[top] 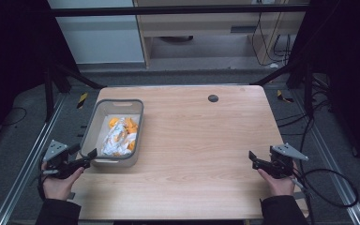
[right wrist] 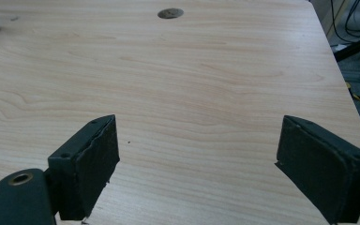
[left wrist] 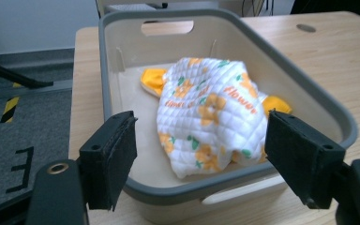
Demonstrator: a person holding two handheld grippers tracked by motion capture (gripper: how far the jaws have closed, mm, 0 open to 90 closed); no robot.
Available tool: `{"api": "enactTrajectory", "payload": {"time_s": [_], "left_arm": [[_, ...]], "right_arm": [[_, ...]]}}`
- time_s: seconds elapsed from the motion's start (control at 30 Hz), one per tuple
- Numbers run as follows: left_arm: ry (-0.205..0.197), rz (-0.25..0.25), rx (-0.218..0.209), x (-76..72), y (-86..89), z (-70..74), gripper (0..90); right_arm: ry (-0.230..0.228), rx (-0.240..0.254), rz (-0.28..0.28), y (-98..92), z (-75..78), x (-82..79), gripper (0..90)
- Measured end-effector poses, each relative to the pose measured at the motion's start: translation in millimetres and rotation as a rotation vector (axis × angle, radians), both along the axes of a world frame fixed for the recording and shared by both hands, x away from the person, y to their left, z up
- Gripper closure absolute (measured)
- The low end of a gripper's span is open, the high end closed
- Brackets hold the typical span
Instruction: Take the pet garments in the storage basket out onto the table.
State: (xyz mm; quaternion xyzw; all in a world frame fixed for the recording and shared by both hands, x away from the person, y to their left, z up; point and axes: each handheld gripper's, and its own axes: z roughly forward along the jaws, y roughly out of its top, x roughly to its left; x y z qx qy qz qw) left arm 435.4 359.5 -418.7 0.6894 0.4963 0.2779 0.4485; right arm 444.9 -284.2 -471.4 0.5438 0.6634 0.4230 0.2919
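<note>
While a white cloth with orange flowers (left wrist: 209, 124) lies bunched inside the grey bin (top: 92, 123) on the left side of the wooden table (top: 201, 154), the left gripper (top: 85, 157) waits just by the bin's near wall, jaws wide apart and holding nothing. The right gripper (top: 254, 159) is spread wide too, over bare wood. Dark carpet (top: 14, 140) and black cables (top: 330, 187) lie around the table.

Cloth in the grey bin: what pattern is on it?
The cloth is white and quilted, printed with orange flowers, small green leaves and orange lettering. The left gripper view shows it best.
</note>
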Motion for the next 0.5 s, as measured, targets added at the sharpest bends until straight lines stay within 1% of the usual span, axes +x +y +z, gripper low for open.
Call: {"api": "enactTrajectory", "payload": {"time_s": [0.03, 0.1, 0.13, 0.27, 0.4, 0.47, 0.5], "left_arm": [[-0.003, -0.002, 0.003, -0.3, -1.4, 2.4, 25.2], [-0.006, -0.004, 0.005, -0.3, -2.6, 4.1, 25.3], [-0.010, -0.014, 0.006, 1.2, -6.0, 8.2, 25.3], [-0.018, -0.036, 0.016, 6.0, -12.2, 16.6, 25.7], [-0.020, -0.044, 0.015, 8.9, -16.5, 21.0, 26.5], [-0.016, -0.048, 0.018, 11.3, -17.9, 22.2, 26.7], [-0.014, -0.051, 0.019, 12.2, -18.6, 22.8, 26.8]], "right_arm": [[-0.003, -0.010, -0.001, 0.7, 0.0, -0.2, 12.8], [-0.006, -0.011, 0.008, 1.8, -0.4, 0.0, 12.8], [-0.002, -0.009, 0.010, 2.6, -0.8, 0.4, 12.8], [0.001, -0.018, 0.019, 3.2, -1.8, 1.6, 12.6], [-0.001, -0.008, 0.027, 4.0, -1.2, 0.1, 12.5], [0.008, 0.022, 0.036, 4.6, -1.1, -0.1, 12.3], [0.008, 0.023, 0.040, 4.8, -1.0, 0.2, 12.3]]}}
